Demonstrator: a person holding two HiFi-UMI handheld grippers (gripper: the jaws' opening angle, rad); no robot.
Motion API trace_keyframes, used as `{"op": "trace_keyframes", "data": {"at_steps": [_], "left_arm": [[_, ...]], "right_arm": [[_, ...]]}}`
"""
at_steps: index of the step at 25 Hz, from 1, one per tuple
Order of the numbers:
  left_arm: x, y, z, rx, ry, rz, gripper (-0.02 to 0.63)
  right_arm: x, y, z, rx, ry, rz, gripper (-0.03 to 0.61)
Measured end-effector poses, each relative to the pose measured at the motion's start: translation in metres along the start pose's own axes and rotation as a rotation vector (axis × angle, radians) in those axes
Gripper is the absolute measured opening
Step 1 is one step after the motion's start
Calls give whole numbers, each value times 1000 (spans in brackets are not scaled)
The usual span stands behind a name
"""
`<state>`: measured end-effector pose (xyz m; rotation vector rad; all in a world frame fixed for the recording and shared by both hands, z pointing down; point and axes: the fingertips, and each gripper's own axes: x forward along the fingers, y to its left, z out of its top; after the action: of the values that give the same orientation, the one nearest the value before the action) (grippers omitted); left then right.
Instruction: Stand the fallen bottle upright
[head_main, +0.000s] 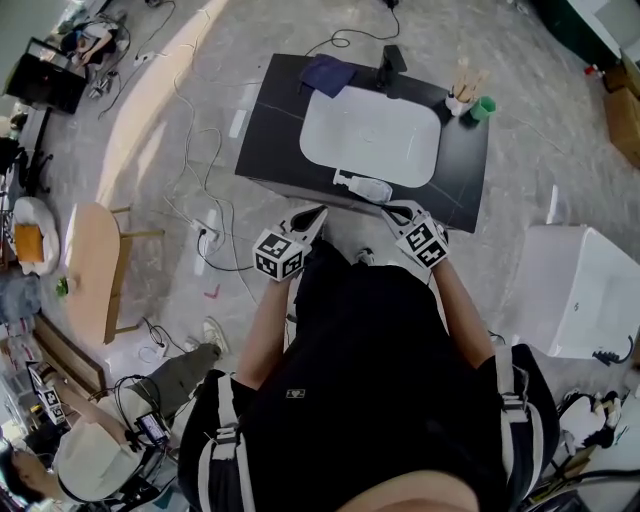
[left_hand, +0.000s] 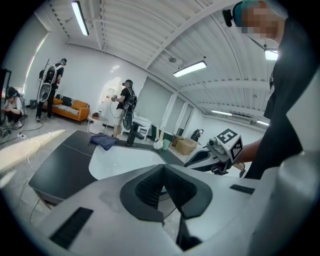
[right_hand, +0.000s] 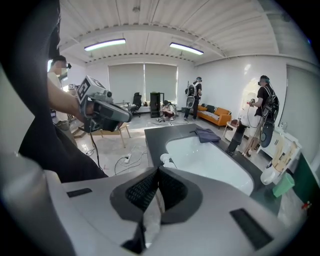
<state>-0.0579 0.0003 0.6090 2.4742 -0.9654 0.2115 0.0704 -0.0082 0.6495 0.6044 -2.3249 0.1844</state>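
A clear plastic bottle (head_main: 362, 185) with a white cap lies on its side at the near rim of the white basin (head_main: 400, 120) set in the black table (head_main: 265, 130). In the right gripper view the bottle (right_hand: 166, 160) shows just beyond the jaw tips. My left gripper (head_main: 321, 211) hovers shut just short of the table's near edge, left of the bottle. The right gripper (head_main: 393, 208) is shut too and empty, close to the bottle's right end. Both sets of pads meet with nothing between them.
On the table's far side sit a dark blue cloth (head_main: 328, 73), a black stand (head_main: 390, 62), a white cup with sticks (head_main: 460, 100) and a green cup (head_main: 483, 108). A white box (head_main: 580, 290) stands to the right. Cables trail over the floor at left.
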Motion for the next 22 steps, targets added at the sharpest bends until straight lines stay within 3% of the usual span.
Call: {"op": "trace_keyframes", "data": {"at_steps": [7,16,22], "left_arm": [[-2,32,6,-22,12,-8,15],[5,67,36,11,16,-55,15],[-2,91,40,14,35,-70,15]], "right_arm": [[19,-8,27,15,-3,-7,60],[46,-18,42,30,40,-21,60],[72,-16,51,91,41,8,60]]}}
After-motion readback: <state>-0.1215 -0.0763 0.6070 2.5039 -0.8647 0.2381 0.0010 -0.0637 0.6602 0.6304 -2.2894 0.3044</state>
